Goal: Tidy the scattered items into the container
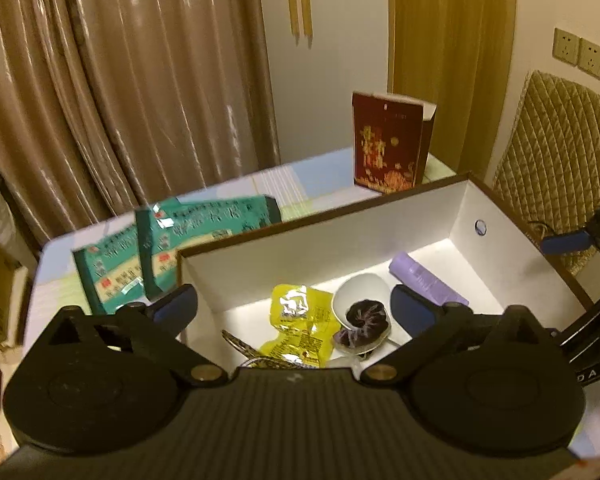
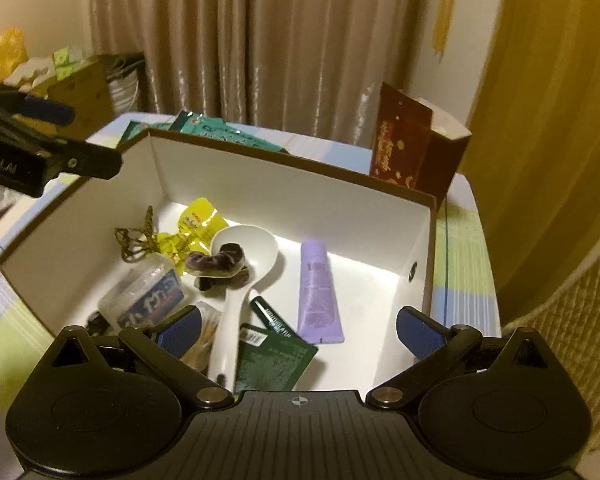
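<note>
**Box filled, both tools empty above it**

While both tools hang over the white-lined box (image 2: 284, 188), the left hand-held gripper (image 1: 296, 304) and the right hand-held gripper (image 2: 298, 326) stand with jaws spread wide and nothing between the blue pads. Inside the box lie a white ladle (image 2: 240, 280) with a dark scrunchie (image 2: 220, 260) in its bowl, a purple tube (image 2: 318, 292), a yellow snack packet (image 1: 300, 320), a dark green sachet (image 2: 272, 356), a clear tub (image 2: 144, 292) and a bronze hair clip (image 2: 136, 240). Beyond its far wall, green packets (image 1: 172, 248) lie flat on the counter (image 1: 260, 184), which carries a pale striped cloth, and a dark red carton (image 1: 388, 144) stands upright near the back edge. Brown curtains (image 1: 120, 80) hang behind; wall sockets (image 1: 578, 52) and a quilted chair back (image 1: 556, 160) sit at the right.
</note>
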